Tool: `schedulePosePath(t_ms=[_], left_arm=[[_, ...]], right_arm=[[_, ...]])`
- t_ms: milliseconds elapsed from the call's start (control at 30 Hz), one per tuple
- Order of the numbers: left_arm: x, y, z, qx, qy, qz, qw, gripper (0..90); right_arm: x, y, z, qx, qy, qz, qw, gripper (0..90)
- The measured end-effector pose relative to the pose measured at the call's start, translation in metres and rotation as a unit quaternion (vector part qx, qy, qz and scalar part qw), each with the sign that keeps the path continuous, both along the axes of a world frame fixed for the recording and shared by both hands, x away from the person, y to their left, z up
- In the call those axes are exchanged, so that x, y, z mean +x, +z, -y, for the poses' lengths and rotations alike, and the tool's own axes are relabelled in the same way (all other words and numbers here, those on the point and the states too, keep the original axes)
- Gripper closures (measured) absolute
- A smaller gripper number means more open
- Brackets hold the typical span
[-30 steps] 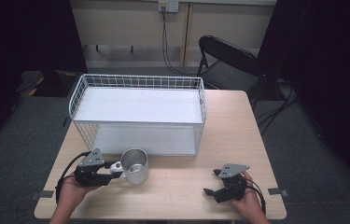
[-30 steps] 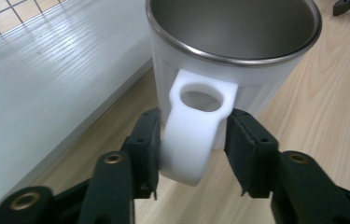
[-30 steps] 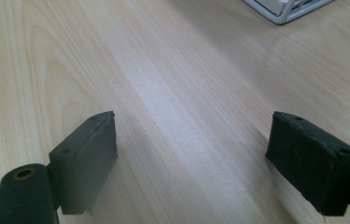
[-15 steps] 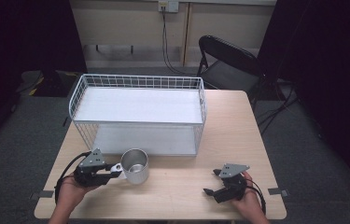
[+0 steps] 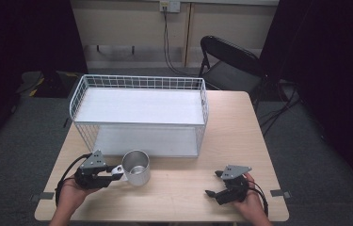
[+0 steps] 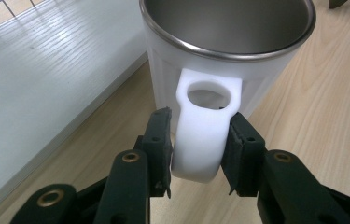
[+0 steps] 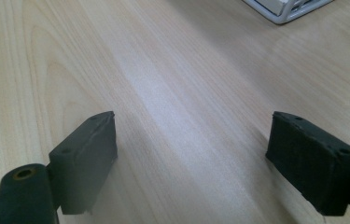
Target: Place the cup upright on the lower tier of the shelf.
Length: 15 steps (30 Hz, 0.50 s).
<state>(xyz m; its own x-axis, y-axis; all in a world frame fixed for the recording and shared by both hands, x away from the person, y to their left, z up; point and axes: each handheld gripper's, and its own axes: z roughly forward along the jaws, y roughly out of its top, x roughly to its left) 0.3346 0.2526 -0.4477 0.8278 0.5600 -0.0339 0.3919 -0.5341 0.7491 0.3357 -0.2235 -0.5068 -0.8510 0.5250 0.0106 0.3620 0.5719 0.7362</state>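
Both jaws of the left gripper [image 6: 196,149] clamp the mug [image 6: 224,60] handle; right gripper [image 7: 193,158] jaws gape apart

My surface [image 5: 240,136] is a light wooden tabletop with a visible grain. A white wire rack [image 5: 139,117] with two white shelves sits on its far left half. In front of that rack a metal mug [image 5: 135,167] with a white handle stands upright on the wood. My two hands rest near the front edge.
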Motion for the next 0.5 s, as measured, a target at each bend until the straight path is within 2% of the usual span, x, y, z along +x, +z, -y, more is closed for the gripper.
schedulePosePath(t_ms=[333, 500], left_arm=[[0.0, 0.0011, 0.0013, 0.008, -0.003, -0.001, 1.0, 68.8], [-0.0026, 0.0036, 0.0064, 0.027, -0.013, 0.009, 0.9995, 71.3]], right_arm=[[0.0, 0.0, 0.0, 0.0, 0.0, 0.0, 1.0, 15.2], [0.0, 0.0, 0.0, 0.0, 0.0, 0.0, 1.0, 15.2]])
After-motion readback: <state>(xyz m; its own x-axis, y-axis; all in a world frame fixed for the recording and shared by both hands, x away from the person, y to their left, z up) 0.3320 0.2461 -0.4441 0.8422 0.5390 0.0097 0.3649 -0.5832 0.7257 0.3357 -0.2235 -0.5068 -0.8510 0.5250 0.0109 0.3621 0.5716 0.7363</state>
